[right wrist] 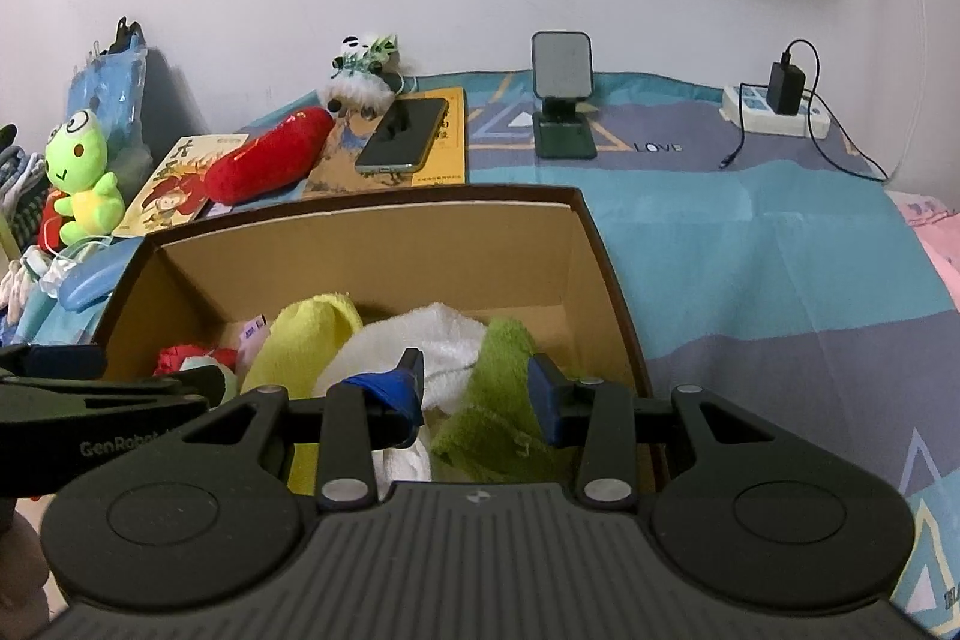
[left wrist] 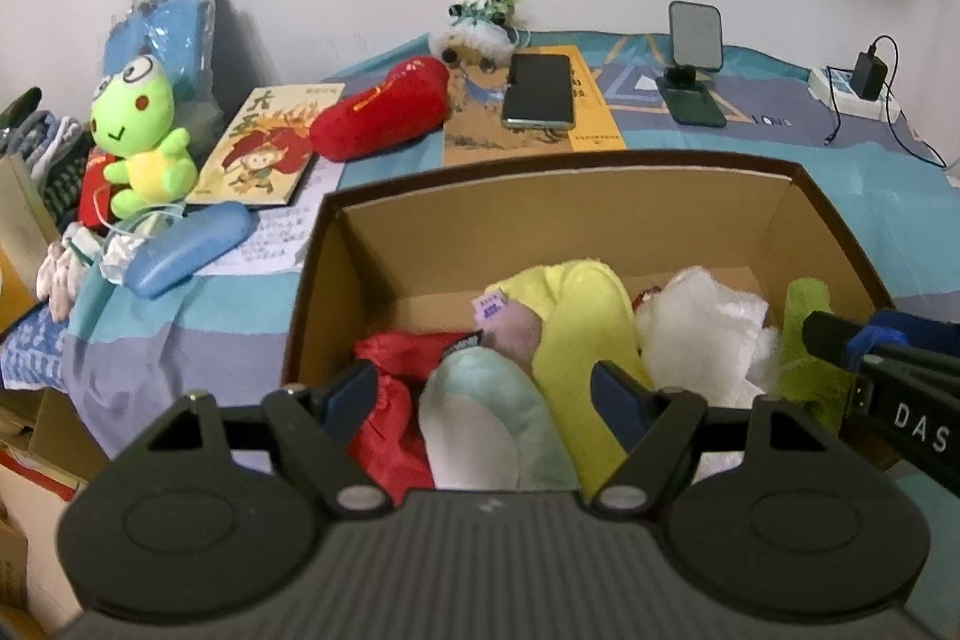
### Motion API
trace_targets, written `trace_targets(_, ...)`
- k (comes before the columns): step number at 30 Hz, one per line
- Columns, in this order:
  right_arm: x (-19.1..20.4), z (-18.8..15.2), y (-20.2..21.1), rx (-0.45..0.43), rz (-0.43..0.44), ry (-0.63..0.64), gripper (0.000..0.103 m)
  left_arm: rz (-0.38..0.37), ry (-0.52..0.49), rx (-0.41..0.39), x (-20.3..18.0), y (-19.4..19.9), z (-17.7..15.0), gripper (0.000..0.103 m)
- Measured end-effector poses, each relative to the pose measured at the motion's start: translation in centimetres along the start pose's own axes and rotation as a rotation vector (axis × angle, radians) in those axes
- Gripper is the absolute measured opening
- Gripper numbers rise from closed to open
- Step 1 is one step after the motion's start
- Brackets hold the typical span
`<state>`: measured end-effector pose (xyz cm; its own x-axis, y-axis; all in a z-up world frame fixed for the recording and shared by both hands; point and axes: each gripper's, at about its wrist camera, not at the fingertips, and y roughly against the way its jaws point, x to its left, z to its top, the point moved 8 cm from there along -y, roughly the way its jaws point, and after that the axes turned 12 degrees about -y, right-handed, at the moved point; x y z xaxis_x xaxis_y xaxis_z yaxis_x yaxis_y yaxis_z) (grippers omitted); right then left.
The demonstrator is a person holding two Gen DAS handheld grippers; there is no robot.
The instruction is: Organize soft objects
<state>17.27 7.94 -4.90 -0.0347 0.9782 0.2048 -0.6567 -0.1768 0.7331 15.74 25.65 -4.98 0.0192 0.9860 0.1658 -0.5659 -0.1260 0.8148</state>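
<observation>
a bed (right wrist: 750,244) with a blue patterned sheet carries a cardboard box (right wrist: 591,244), books, a red plush (right wrist: 270,157), phone stand (right wrist: 564,124) and power strip (right wrist: 774,109).

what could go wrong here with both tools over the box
1. The left tool and right tool hang close together over the cardboard box, so they could bump.
2. The right tool brackets the green cloth with the white towel right beside it; closing may catch both.
3. The red plush lies against the phone, so reaching for it could knock the phone.
</observation>
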Motion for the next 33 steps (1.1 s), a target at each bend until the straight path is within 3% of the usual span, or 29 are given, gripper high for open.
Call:
trace_targets(21, -0.6, -0.9, 0.9, 0.015, -0.019, 0.000, 0.022, -0.009, -0.032, 0.000, -1.2, 0.7, -0.9, 0.077)
trace_targets(33, -0.1, 0.1, 2.6, -0.055, -0.029, 0.033, 0.022, 0.042, -0.050, -0.093, -0.2, 3.5, 0.5, 0.077)
